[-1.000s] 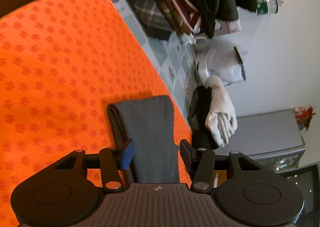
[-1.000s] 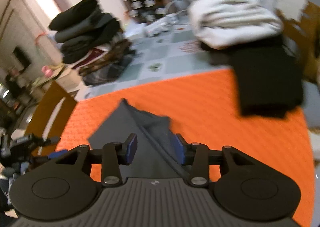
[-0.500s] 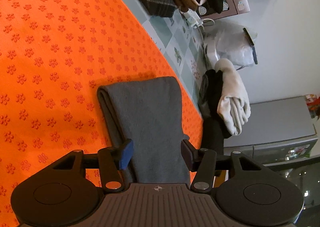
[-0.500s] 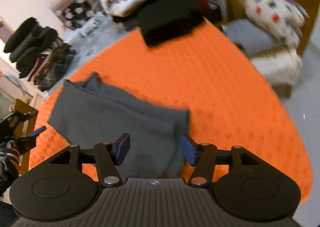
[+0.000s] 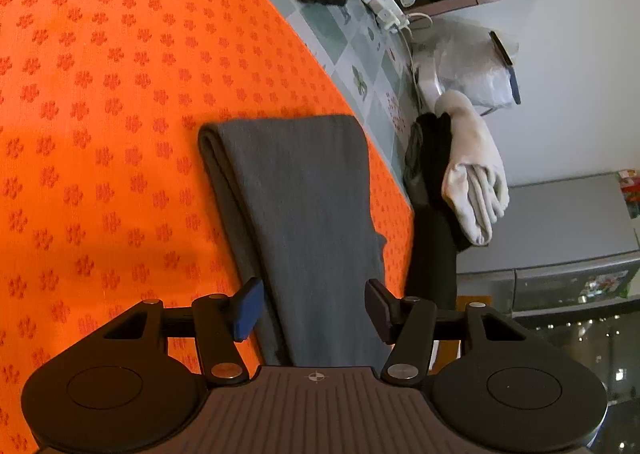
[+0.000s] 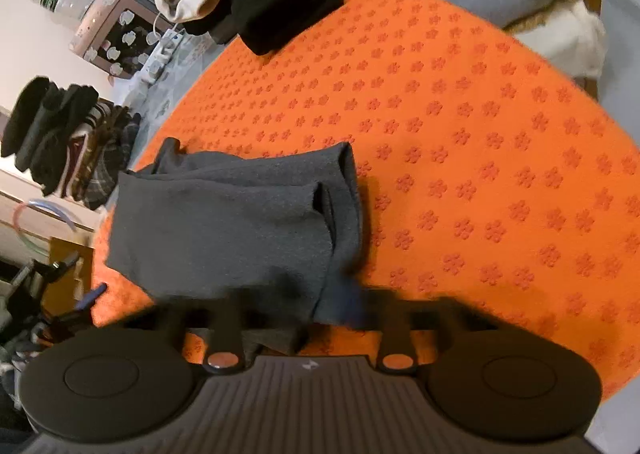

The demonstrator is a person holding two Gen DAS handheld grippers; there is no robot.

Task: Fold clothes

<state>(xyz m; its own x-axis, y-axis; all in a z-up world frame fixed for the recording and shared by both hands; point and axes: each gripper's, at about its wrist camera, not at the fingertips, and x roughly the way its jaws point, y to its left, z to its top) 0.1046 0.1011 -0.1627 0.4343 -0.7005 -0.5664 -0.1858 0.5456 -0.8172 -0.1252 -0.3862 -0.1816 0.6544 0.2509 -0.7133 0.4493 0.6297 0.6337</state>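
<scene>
Table: orange flower-print mat covers it.
Garment: grey folded garment lies on the mat.
Left hand-held gripper: jaws opening, straddling the garment, pads off it.
Right hand-held gripper: blurred, clenched on the garment's near edge.

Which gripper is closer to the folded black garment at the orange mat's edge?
Left. The left gripper sits beside the black garment; the right gripper is across the orange mat from it.
</scene>
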